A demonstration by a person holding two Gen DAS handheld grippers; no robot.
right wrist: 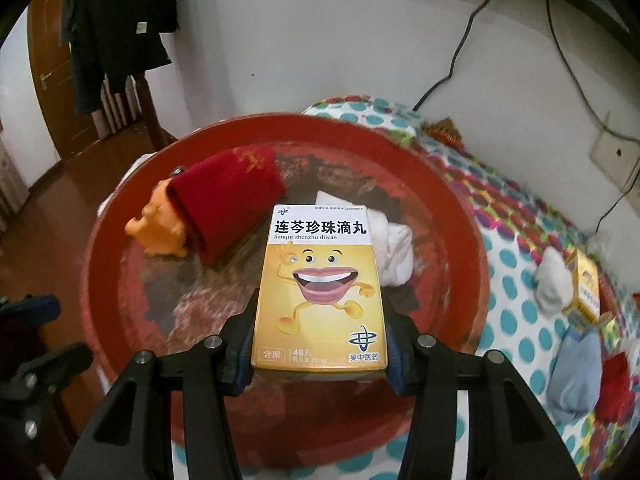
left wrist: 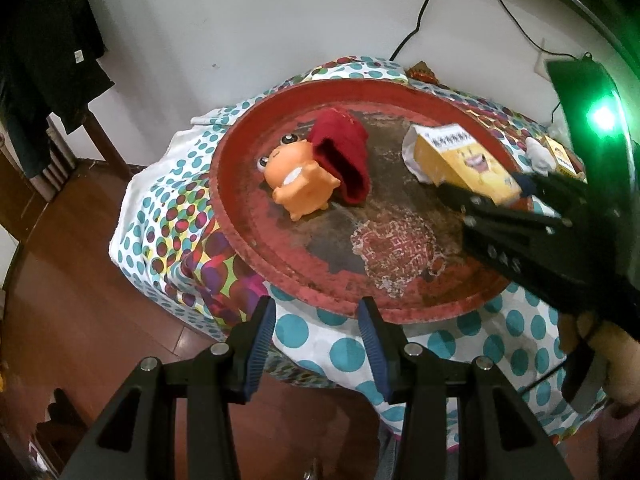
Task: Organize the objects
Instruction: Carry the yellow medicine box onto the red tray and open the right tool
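Yellow box (right wrist: 320, 292) sits clamped in our right fingers (right wrist: 320, 364) above the red tray (right wrist: 460, 248), left fingers (left wrist: 316, 344) narrow and empty, so we should lower it flat beside the white cloth (right wrist: 394, 254).

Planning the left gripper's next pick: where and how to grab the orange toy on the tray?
Grip the orange toy across its rounded belly, coming from above on the tray's open near-left side. Its head end butts against the red sock, so jaws there would likely snag fabric. The left gripper is empty.
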